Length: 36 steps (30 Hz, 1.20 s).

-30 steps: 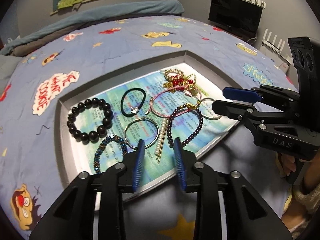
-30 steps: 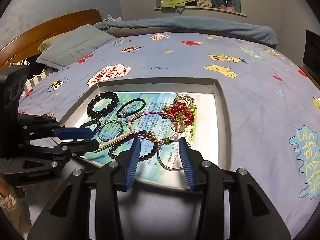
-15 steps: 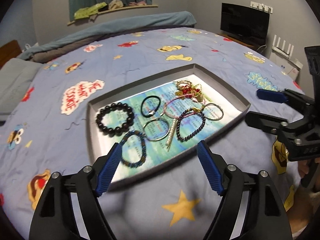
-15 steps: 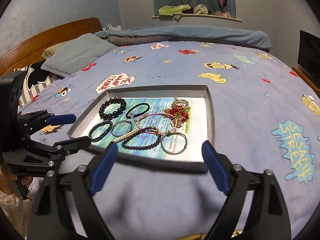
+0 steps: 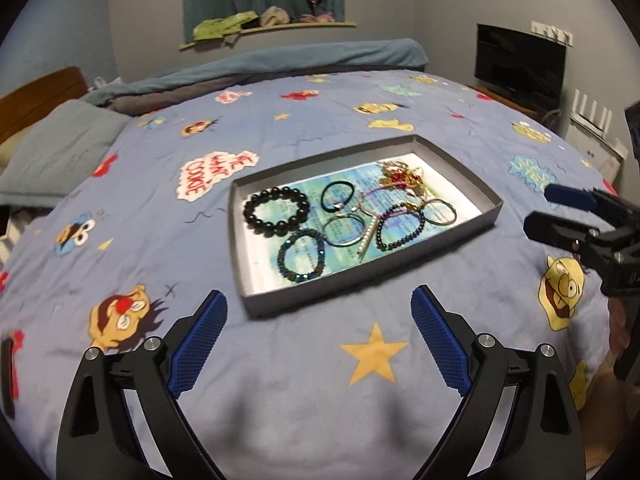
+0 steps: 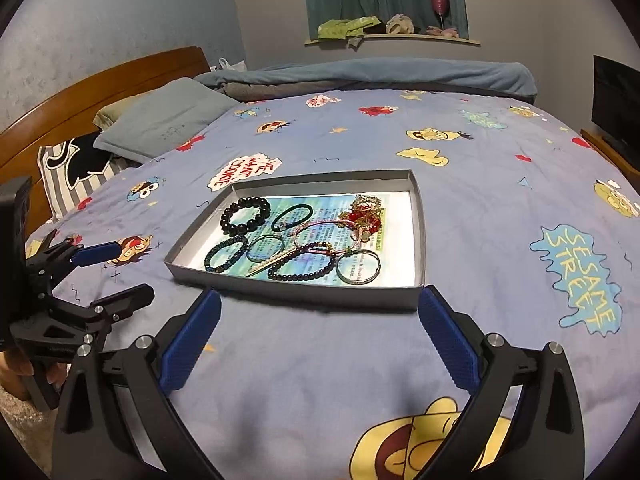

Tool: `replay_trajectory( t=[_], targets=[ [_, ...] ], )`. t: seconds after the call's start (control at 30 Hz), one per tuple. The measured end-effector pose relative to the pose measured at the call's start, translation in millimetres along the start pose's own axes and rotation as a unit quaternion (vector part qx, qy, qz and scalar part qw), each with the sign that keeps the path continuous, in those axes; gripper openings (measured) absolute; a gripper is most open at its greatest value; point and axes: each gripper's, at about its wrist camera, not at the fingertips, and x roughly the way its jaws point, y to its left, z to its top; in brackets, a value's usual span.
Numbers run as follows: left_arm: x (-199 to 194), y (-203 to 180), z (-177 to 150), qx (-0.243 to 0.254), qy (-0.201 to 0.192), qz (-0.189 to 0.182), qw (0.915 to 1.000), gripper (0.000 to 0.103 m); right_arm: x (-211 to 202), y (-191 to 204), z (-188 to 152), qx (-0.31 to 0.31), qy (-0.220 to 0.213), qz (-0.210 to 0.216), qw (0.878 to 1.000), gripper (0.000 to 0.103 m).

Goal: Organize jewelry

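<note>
One shallow grey tray (image 5: 362,292) lies on the bed (image 5: 280,140), at centre frame in both wrist views, and holds all the jewelry we can see. We count eight loose pieces plus one tangle: a black large-bead bracelet (image 5: 276,211) at the tray's left end, a blue bead bracelet (image 5: 301,256) below it, a black cord band (image 5: 339,197), two thin metal bangles (image 5: 344,231) (image 5: 439,211), a dark purple bead bracelet (image 5: 401,227), a pink cord loop (image 5: 376,200), a pearl-studded bar (image 5: 367,238), and a red-and-gold cluster (image 5: 400,172) at the upper right, whose parts we cannot separate.

We judge every piece light. The bead strands should be limp and drape when lifted, so a pinch across one side of the loop suits them; the bangles look stiff and smooth, likely to slip, and are best taken across the wire. The pink loop, purple strand and cluster touch or overlap, so snagging is a risk.

Both grippers hover over bare bedspread below the tray, well apart from it. The left gripper (image 5: 319,340) shows jaws wide and opening, nothing between them; the right gripper (image 6: 320,336) likewise.
</note>
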Motion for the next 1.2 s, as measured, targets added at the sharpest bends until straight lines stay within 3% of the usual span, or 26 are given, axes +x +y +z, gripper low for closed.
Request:
replay_trajectory(
  t=[0.43, 1.2],
  targets=[
    [0, 5, -3, -0.053, -0.020, 0.060, 0.9966, 0.095, 6, 19, -2, -0.025, -0.018, -0.062, 0.998, 0.097],
    [3, 12, -4, -0.067, -0.024, 0.070, 0.9950, 0.095, 16, 18, -5, -0.028, -0.010, -0.066, 0.997, 0.097]
  ],
)
